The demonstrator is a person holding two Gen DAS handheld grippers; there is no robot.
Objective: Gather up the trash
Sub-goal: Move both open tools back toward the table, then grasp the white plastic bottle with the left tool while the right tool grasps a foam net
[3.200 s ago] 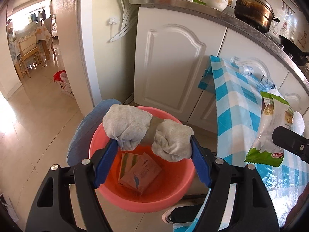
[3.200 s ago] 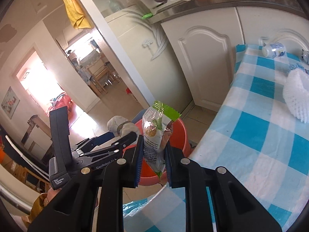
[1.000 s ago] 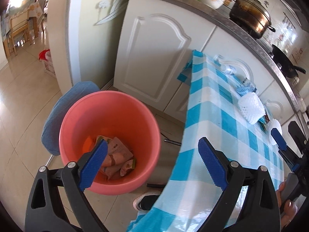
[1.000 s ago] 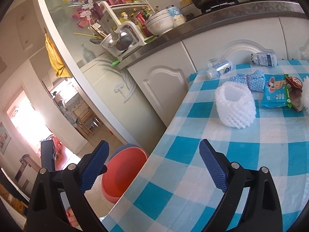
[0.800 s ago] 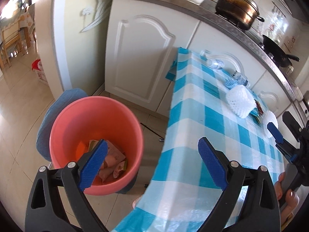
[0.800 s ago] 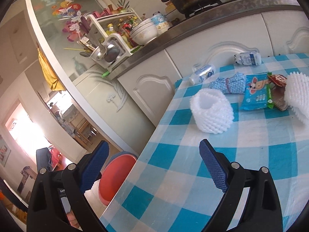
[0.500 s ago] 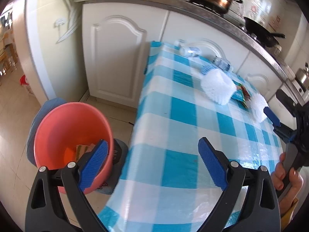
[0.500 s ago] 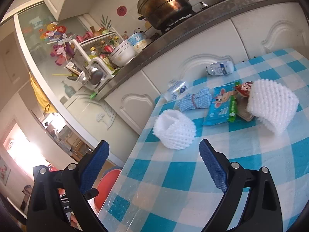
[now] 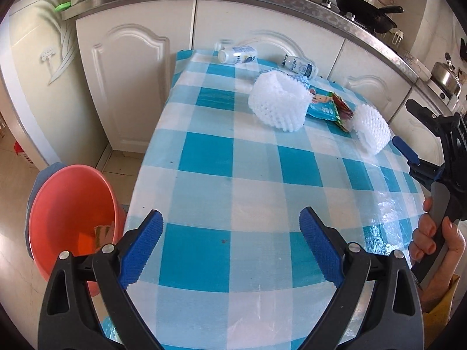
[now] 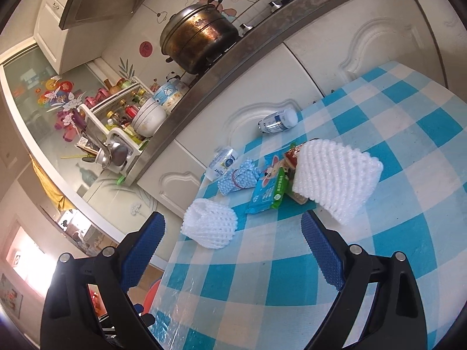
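Observation:
Trash lies at the far end of the blue checked table [image 9: 233,175]: two white foam fruit nets [image 9: 278,105] [image 9: 370,127], a blue wipes packet [image 9: 322,108], a red snack wrapper [image 9: 343,108] and two small white bottles [image 9: 238,56] [image 9: 299,65]. The red bin [image 9: 70,204] stands on the floor at the left with wrappers inside. My left gripper [image 9: 230,233] is open and empty over the near table end. My right gripper [image 10: 232,233] is open and empty, near the foam nets [image 10: 210,226] [image 10: 335,175] and the wipes packet [image 10: 265,189].
White kitchen cabinets [image 9: 131,81] stand right behind the table. A blue bubble-wrap bundle [image 10: 238,176] lies by the bottles [image 10: 223,160] [image 10: 278,121]. The counter above holds a large pot [image 10: 198,38] and a dish rack [image 10: 116,128].
Both grippers dropped their trash into the bin and opened. Both have swung from the bin toward the table, and the foam nets and packets are closer.

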